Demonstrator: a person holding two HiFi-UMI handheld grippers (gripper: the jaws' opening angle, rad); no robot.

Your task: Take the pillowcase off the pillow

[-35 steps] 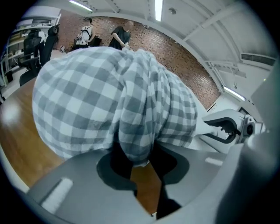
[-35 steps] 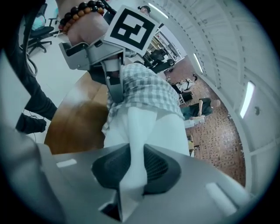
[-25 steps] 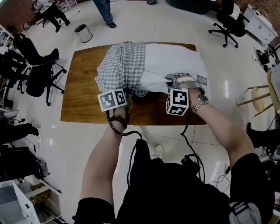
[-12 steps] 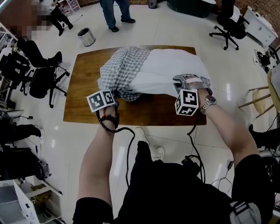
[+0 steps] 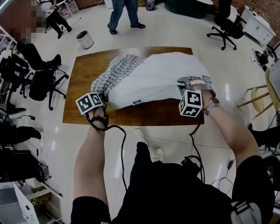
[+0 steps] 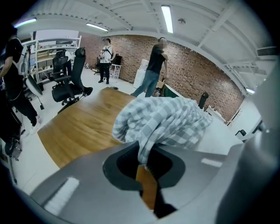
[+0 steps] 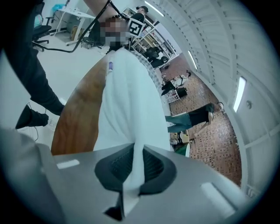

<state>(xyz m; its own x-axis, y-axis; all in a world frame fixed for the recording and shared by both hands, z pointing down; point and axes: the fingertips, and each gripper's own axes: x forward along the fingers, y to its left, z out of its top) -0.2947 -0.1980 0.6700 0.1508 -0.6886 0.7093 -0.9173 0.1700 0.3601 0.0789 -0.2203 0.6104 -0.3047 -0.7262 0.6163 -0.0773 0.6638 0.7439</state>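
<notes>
A white pillow point(image 5: 162, 76) lies across the wooden table point(image 5: 83, 70). The grey-and-white checked pillowcase point(image 5: 114, 74) is bunched over its left end. My left gripper point(image 5: 100, 97) is at the table's front left, shut on a fold of the checked pillowcase point(image 6: 162, 120); in the left gripper view the cloth runs into the left gripper point(image 6: 144, 159). My right gripper point(image 5: 183, 82) is at the pillow's right end. In the right gripper view the right gripper point(image 7: 132, 173) is shut on a pinch of the white pillow point(image 7: 129, 100).
Office chairs point(image 5: 39, 81) stand left of the table, and another chair point(image 5: 225, 22) at the back right. A metal bin point(image 5: 85, 39) sits behind the table's left corner. A person point(image 5: 124, 13) stands beyond the table. A cable hangs from my left gripper.
My left gripper has moved left and towards me with the checked pillowcase. The cloth has slid further off, and more white pillow shows. The right gripper has held its place on the pillow.
</notes>
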